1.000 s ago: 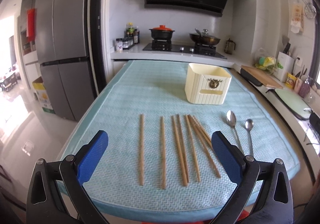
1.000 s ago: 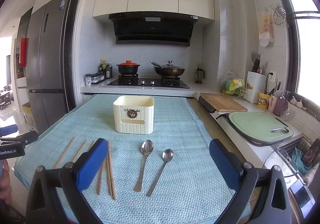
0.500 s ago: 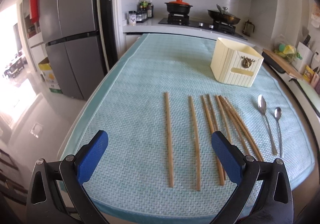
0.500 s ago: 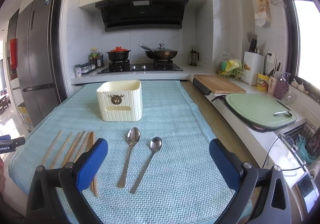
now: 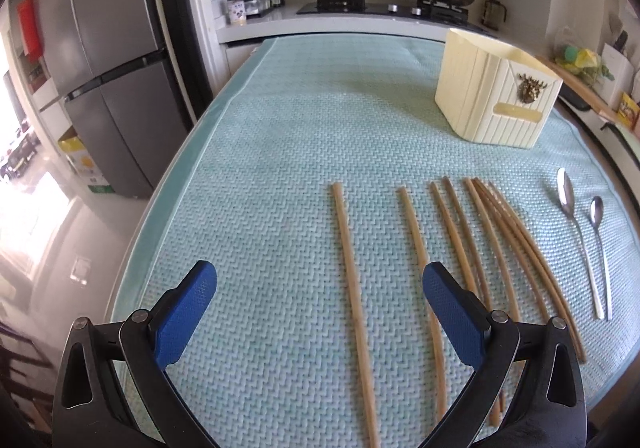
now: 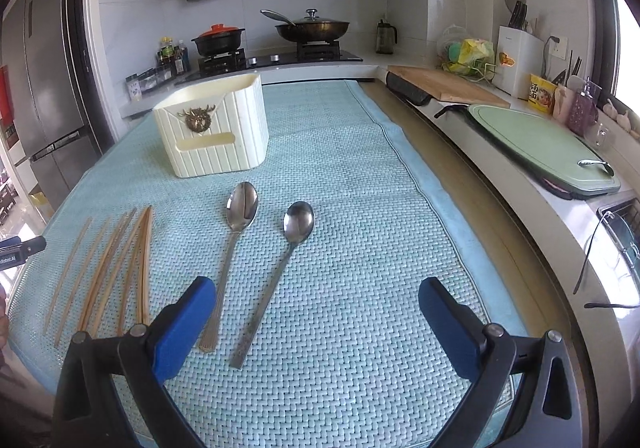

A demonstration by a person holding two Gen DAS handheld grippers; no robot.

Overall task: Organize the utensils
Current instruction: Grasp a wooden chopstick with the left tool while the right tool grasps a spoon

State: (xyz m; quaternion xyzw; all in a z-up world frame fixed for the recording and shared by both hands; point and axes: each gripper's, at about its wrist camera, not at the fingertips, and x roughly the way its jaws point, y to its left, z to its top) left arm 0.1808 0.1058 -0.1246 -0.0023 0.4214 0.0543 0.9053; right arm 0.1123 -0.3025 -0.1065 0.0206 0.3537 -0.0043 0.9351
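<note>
Both tongs, left (image 5: 320,290) & right (image 6: 316,294), spread, empty. Thin wooden chopsticks (image 5: 456,244) & two steel spoons (image 6: 256,256) lie lengthwise, bowls twd ribbed cream plastic holder (image 6: 214,132).

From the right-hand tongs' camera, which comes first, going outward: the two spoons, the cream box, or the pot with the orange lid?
1. The two spoons: on the teal mat just ahead of the right tongs, toward their left side.
2. The cream box: farther up the mat, left of centre.
3. The pot with the orange lid: on the stove at the back.
</note>
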